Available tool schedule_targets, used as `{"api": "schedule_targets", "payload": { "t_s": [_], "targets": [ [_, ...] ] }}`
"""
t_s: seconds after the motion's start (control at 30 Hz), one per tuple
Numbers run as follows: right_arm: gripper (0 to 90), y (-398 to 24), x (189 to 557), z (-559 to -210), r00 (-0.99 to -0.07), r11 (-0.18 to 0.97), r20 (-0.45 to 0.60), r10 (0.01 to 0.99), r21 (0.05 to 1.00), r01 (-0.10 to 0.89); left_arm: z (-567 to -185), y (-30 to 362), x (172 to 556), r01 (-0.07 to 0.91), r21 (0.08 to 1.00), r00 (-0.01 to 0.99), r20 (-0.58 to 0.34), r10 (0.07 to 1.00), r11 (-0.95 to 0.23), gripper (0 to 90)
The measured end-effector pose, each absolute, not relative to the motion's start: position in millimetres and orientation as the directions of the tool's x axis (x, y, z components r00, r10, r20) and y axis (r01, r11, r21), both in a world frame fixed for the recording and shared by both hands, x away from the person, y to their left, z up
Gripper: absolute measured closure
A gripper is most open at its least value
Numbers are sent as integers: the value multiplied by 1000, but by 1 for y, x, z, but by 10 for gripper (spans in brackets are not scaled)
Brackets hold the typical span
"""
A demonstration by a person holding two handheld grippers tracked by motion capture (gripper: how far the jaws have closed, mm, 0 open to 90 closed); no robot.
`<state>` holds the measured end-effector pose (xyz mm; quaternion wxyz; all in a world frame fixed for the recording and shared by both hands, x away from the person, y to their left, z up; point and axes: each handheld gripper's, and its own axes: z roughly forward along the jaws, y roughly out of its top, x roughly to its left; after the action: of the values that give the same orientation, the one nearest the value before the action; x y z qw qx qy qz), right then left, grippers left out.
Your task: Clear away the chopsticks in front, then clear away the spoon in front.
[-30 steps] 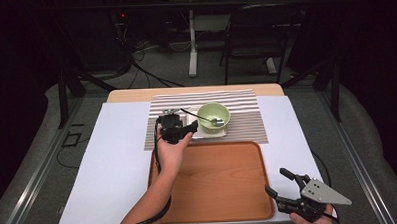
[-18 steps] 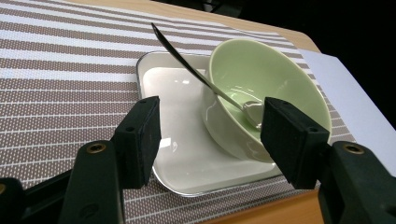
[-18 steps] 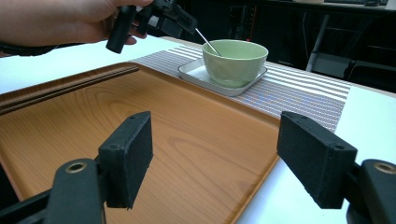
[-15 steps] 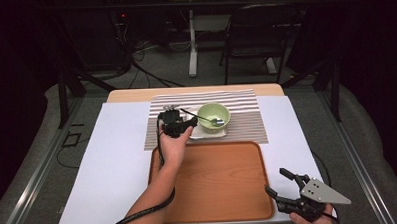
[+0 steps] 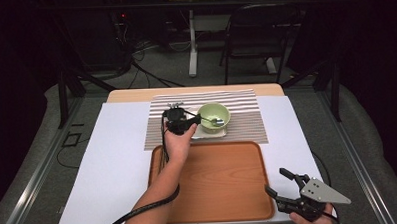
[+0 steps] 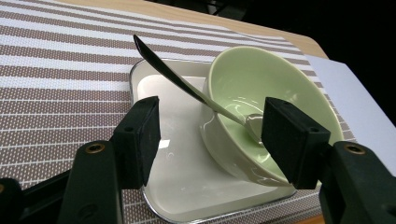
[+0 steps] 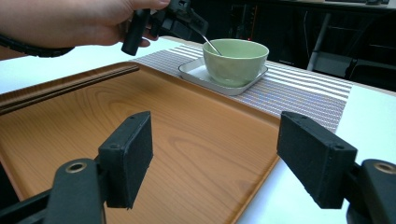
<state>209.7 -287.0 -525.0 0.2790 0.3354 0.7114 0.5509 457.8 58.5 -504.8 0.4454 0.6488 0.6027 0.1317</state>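
**A:** What's nearest the person?

**B:** The right gripper, at the near right corner of the worktop, over the white sheet just beside the corner of the wooden tray. Its jaws stand wide apart with nothing between them; in its own view the bare tray shows through the gap.

**A:** And the tray itself?

**B:** It lies flat on the near half of the worktop. The person's left forearm crosses its left edge, with a black cable trailing beside it.

**A:** Where is that arm headed?

**B:** It ends at the left gripper, just past the tray's far edge, over the striped placemat. The gripper is released: in its own view the pads stand apart on either side of the spoon and the bowl's rim, and they press on neither.

**A:** So where do the bowl and spoon sit?

**B:** The green bowl stands upright on a shallow white dish, which rests on the placemat in the far middle of the worktop. The spoon leans in the bowl, its head down inside, its handle rising over the rim toward the left gripper.

**A:** Beyond that?

**B:** The worktop's wooden far edge, then a dark floor with a chair and cables.
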Motion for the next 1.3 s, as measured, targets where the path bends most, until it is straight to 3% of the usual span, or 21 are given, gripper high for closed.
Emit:
{"api": "schedule_targets", "payload": {
  "t_s": [0.87,1.3],
  "targets": [
    [266,-288,210,-525,-626,166,-23,780,971,171,-522,33,476,681,709,178,-401,899,182,337],
    [266,-288,211,-525,-629,163,-20,777,972,169,-530,20,484,699,700,153,-347,925,147,397]
  ]
}}
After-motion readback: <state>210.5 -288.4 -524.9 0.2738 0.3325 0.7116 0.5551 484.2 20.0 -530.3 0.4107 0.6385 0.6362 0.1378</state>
